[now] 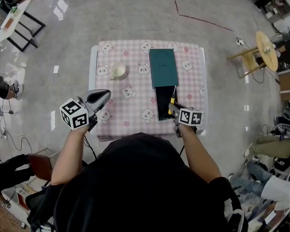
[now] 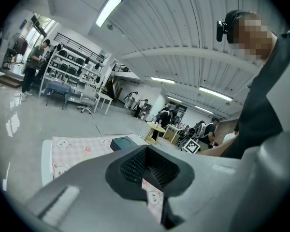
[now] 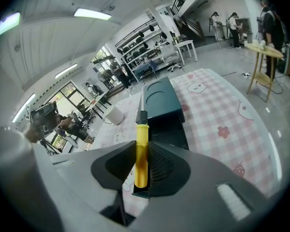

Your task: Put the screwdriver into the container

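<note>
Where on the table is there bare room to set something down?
Bare pink checked cloth lies between the cream cup and the dark green container, and along its right side; crowded at its open end, where the right gripper holds the yellow-handled screwdriver.

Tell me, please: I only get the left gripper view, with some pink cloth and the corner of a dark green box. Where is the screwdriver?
Observer: The right gripper is shut on the screwdriver, clamping its yellow handle.
Operator: And the container it goes into?
Observer: It is a black open container lying against the near end of the dark green box.
Operator: Is the tool inside it?
Observer: Not yet. The head view shows it held at the container's right-hand rim, shaft pointing away from the person.
Operator: Anything else on the table?
Observer: A white cup stands to the left of the box.
</note>
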Available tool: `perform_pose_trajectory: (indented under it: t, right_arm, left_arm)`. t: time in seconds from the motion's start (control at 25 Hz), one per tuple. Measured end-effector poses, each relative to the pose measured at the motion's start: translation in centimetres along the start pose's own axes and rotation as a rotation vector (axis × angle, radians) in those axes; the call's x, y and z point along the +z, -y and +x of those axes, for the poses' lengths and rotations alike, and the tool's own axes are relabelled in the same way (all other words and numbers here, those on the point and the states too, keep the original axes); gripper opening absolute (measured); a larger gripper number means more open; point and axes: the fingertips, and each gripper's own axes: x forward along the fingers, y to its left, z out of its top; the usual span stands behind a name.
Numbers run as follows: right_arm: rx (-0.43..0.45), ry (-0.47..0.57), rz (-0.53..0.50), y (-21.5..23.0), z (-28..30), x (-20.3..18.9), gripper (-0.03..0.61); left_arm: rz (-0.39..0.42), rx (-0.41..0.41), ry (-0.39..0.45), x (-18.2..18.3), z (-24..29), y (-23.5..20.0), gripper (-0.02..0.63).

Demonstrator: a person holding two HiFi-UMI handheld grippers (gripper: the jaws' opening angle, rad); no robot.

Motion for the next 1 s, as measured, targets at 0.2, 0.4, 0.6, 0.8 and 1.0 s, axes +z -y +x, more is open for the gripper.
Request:
perform_pose_trajectory:
  t: [0.2,0.4,0.6,0.8,1.0]
  right_arm:
    - [-0.003,-0.022,0.001,0.1,0.4,-0.2,0.107]
    - [-0.007,-0.053,0.004,0.4,1.3,-0.7,0.107]
    - [-0.014,-0.089,0.003,0.8,2.1,-1.3,0.106]
    - [-0.025,-0.122,0.008,1.5,2.9,-1.9,0.107]
    - [-0.034,-0.155,0.004,1.8,3.2,-2.3,0.107]
  left_arm:
    - [-0.003,0.005,-0.003,0.0,-0.1,0.1,0.000]
    - [-0.009,0.011,-0.005,-0.1,-0.2,-0.3,0.000]
    - [-0.015,0.020,-0.007,0.0,-0.2,-0.7,0.000]
    - [-0.025,0.023,-0.009,-0.5,0.0,-1.1,0.000]
    - [-0.031,0.023,-0.015,-0.6,0.1,-1.1,0.000]
